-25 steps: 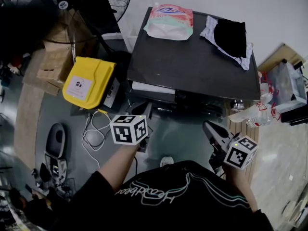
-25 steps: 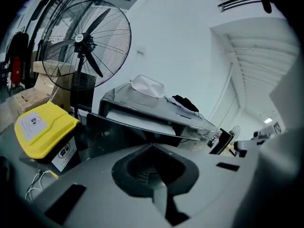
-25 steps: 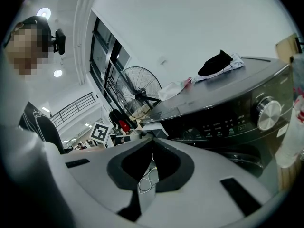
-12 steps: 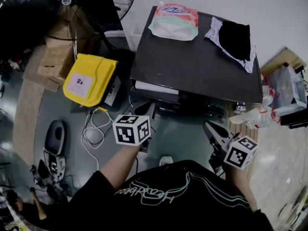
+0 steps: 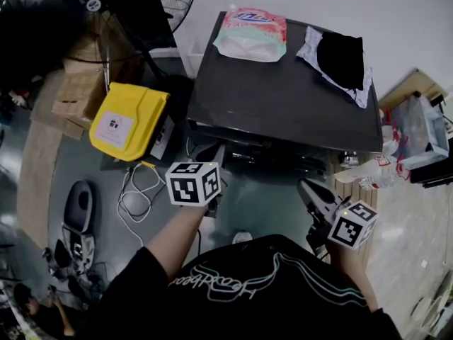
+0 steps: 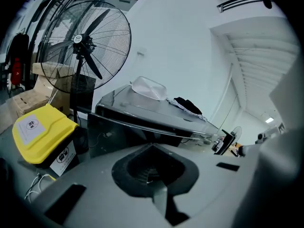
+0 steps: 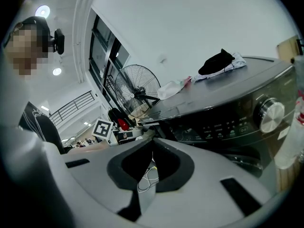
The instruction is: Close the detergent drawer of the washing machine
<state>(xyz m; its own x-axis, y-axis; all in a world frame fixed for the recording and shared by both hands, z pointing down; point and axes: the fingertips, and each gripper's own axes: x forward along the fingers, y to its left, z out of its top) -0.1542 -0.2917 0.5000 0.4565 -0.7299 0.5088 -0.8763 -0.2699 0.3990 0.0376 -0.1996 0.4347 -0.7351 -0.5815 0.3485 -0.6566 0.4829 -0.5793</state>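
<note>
- Detergent drawer (image 5: 212,134) sat near flush, upper left of washing machine (image 5: 283,98) front
- Left gripper (image 5: 219,156) closed, empty, just before it
- Right gripper (image 5: 306,187) closed, empty, apart
- Detergent bag (image 5: 249,32) and black cloth (image 5: 340,57) on top; yellow bin (image 5: 129,121) beside

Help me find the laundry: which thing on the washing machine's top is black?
The cloth at the right rear, lying on white wrapping; the pouch at the left rear is pink and pale green.

Yellow box (image 5: 131,115), black washing machine (image 5: 276,98), black cloth (image 5: 340,57)
</note>
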